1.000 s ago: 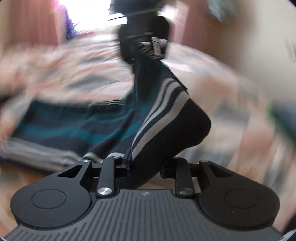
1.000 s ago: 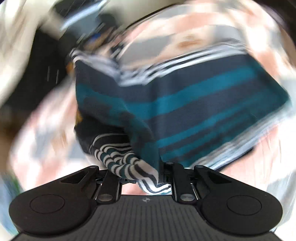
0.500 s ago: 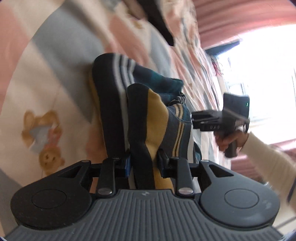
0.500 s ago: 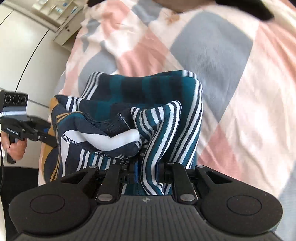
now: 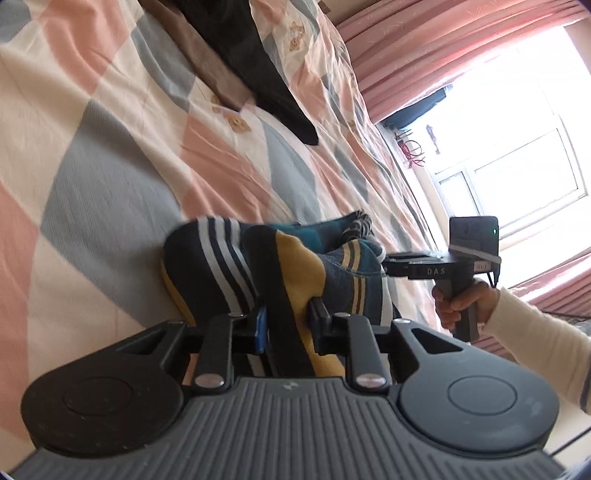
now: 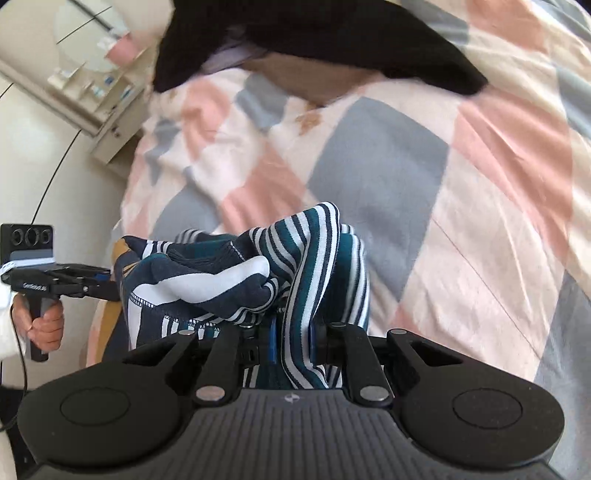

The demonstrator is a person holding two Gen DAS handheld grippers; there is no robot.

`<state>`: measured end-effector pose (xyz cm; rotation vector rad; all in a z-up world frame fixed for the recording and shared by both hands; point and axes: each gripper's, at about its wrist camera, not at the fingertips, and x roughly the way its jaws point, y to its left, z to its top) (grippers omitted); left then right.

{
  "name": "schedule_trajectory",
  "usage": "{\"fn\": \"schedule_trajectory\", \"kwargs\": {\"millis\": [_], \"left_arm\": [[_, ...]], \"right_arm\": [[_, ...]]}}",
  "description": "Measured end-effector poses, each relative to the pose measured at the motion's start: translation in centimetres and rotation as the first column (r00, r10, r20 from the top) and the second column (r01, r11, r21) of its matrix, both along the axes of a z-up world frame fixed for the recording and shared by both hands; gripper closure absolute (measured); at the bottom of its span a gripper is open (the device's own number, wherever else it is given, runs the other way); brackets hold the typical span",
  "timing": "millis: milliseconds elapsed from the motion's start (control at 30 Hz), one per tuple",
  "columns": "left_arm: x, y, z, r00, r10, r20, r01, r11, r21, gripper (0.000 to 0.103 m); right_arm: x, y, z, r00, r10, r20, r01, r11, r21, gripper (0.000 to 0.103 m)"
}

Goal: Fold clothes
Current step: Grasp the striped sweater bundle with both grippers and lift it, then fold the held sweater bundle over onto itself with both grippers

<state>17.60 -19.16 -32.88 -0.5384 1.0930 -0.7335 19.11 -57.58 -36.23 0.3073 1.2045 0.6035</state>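
Left gripper (image 5: 284,314) is clamped on a navy-and-mustard fold of the striped garment (image 5: 280,266); cloth fills the gap between the fingers, so the pads are mostly hidden, only a blue edge of one is seen. Right gripper (image 6: 291,332) is clamped on a teal-and-white striped fold of the same garment (image 6: 236,273), pads again covered by fabric. Each gripper is also seen from the other's camera: the right one (image 5: 391,267) at the garment's far end, held by a hand (image 5: 458,302) with a cream sleeve (image 5: 539,339); the left one (image 6: 107,286) at the far left, held by a hand (image 6: 46,325) partly cut off at the frame edge. Their fingertips are buried in cloth in those views.

The garment is bunched between the two grippers, resting on the checked bedspread (image 5: 110,155) in pink, grey and cream. Garment type cannot be told; only a crumpled mass with navy, teal, white and mustard stripes is visible, its underside hidden.

A black garment (image 6: 332,33) over a brown one (image 6: 314,81) is lying farther up the bed, cut off at the top edge. Pink curtains (image 5: 424,55) and an overexposed window (image 5: 517,166) are seen in the left wrist view. A white shelf unit (image 6: 92,85) with small blurred items is seen beside the bed; contents cannot be made out.
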Motion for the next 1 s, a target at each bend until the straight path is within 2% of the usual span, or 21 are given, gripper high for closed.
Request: {"fn": "schedule_trajectory", "kwargs": {"millis": [100, 200, 233, 267, 300, 333, 367, 400, 467, 500, 567, 600, 667, 700, 733, 767, 800, 900, 1000], "left_arm": [[0.6, 0.3, -1.0, 1.000, 0.009, 0.017, -0.010, 0.999, 0.035, 0.085], [1.3, 0.8, -2.4, 0.998, 0.041, -0.038, -0.040, 0.999, 0.029, 0.084], [1.5, 0.8, -2.6, 0.998, 0.047, -0.046, -0.046, 0.999, 0.027, 0.084], [1.5, 0.7, -2.5, 0.998, 0.043, -0.043, -0.042, 0.999, 0.027, 0.084], [1.5, 0.6, -2.4, 0.999, 0.035, -0.036, -0.034, 0.999, 0.030, 0.084], [1.5, 0.5, -2.4, 0.999, 0.029, -0.036, -0.028, 0.999, 0.029, 0.084], [1.5, 0.5, -2.5, 0.999, 0.030, -0.044, -0.029, 0.999, 0.024, 0.084], [1.6, 0.6, -2.6, 0.998, 0.033, -0.053, -0.033, 0.999, 0.017, 0.084], [1.7, 0.8, -2.8, 0.997, 0.040, -0.070, -0.040, 0.999, 0.005, 0.084], [1.7, 0.8, -2.8, 0.997, 0.042, -0.072, -0.042, 0.999, 0.003, 0.083], [1.7, 0.8, -2.7, 0.996, 0.046, -0.072, -0.046, 0.999, 0.001, 0.083], [1.8, 0.7, -2.6, 0.996, 0.049, -0.072, -0.049, 0.999, -0.001, 0.081], [1.9, 0.9, -2.5, 0.995, 0.062, -0.080, -0.063, 0.998, -0.011, 0.080], [2.1, 1.0, -2.5, 0.994, 0.069, -0.086, -0.071, 0.997, -0.020, 0.080], [2.3, 1.2, -2.6, 0.993, 0.077, -0.093, -0.080, 0.996, -0.028, 0.080], [2.5, 1.3, -2.6, 0.992, 0.085, -0.098, -0.088, 0.996, -0.031, 0.080], [2.6, 1.4, -2.5, 0.992, 0.087, -0.096, -0.090, 0.995, -0.033, 0.085], [2.6, 1.1, -1.4, 0.997, 0.071, -0.031, -0.071, 0.997, -0.011, 0.089], [2.9, 0.5, -1.0, 0.998, 0.054, 0.026, -0.056, 0.997, 0.050, 0.091]], "right_arm": [[0.6, 0.1, -2.4, 0.992, -0.106, -0.065, 0.106, 0.994, -0.006, 0.088], [0.9, 0.5, -3.9, 0.977, -0.184, -0.109, 0.182, 0.983, -0.026, 0.083], [0.8, 0.7, -3.3, 0.979, -0.181, -0.089, 0.177, 0.983, -0.042, 0.081], [0.5, 0.8, -2.3, 0.984, -0.171, -0.054, 0.167, 0.983, -0.070, 0.074], [0.1, 1.0, -1.0, 0.988, -0.157, -0.003, 0.155, 0.980, -0.127, 0.064], [-0.3, 1.2, 0.2, 0.989, -0.140, 0.048, 0.147, 0.972, -0.185, 0.058], [-0.7, 1.2, 1.5, 0.989, -0.115, 0.094, 0.132, 0.970, -0.202, 0.051], [-1.1, 1.2, 2.8, 0.986, -0.088, 0.140, 0.117, 0.969, -0.217, 0.051], [-1.2, 1.2, 4.4, 0.982, -0.060, 0.179, 0.087, 0.985, -0.151, 0.050], [-1.0, 1.5, 4.6, 0.983, -0.039, 0.179, 0.060, 0.992, -0.111, 0.046], [-0.2, 3.0, 3.7, 0.985, 0.017, 0.174, 0.010, 0.987, -0.157, 0.036], [0.2, 3.6, 2.9, 0.987, 0.045, 0.157, -0.015, 0.982, -0.186, 0.036], [0.9, 3.9, 1.1, 0.993, 0.042, 0.107, -0.025, 0.987, -0.158, 0.038], [1.0, 3.9, 0.7, 0.994, 0.028, 0.102, -0.014, 0.991, -0.133, 0.058], [1.1, 4.0, 0.3, 0.995, 0.013, 0.099, -0.003, 0.994, -0.108, 0.068], [0.9, 4.2, 0.4, 0.993, 0.012, 0.116, 0.001, 0.993, -0.115, 0.072], [0.7, 4.4, 0.6, 0.991, 0.011, 0.135, 0.005, 0.992, -0.123, 0.080], [0.2, 4.2, 1.7, 0.980, -0.047, 0.194, 0.070, 0.991, -0.116, 0.084], [0.2, 3.9, 2.2, 0.964, -0.118, 0.238, 0.147, 0.983, -0.109, 0.085]]}}
